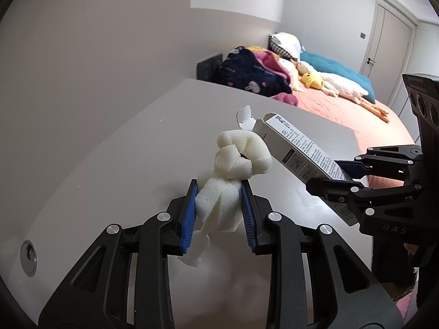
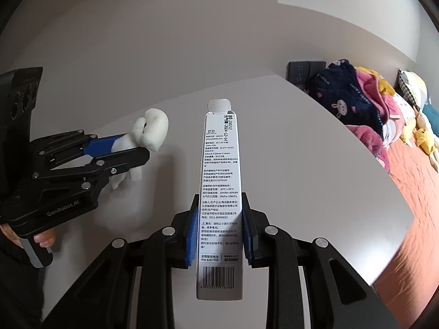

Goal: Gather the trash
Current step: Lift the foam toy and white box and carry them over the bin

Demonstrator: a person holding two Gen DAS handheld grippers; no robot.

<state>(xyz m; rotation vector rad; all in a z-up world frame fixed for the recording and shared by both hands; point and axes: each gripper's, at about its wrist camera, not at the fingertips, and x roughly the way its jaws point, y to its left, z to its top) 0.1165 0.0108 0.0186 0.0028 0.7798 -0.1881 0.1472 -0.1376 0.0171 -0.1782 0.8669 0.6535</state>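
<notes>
We see a pale grey desk (image 2: 288, 148) beside a bed with an orange sheet (image 1: 343, 112). Above the desk, our right tool (image 2: 218, 223) is clamped on a long white printed cardboard box (image 2: 221, 181), and our left tool (image 1: 219, 205) squeezes a crumpled white foam piece (image 1: 233, 170).

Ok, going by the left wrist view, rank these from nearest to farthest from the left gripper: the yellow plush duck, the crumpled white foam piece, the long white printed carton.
1. Crumpled white foam piece: between the left gripper's jaws.
2. Long white printed carton: just right, over the white table, clamped in the right gripper.
3. Yellow plush duck: far back on the orange bed.
</notes>
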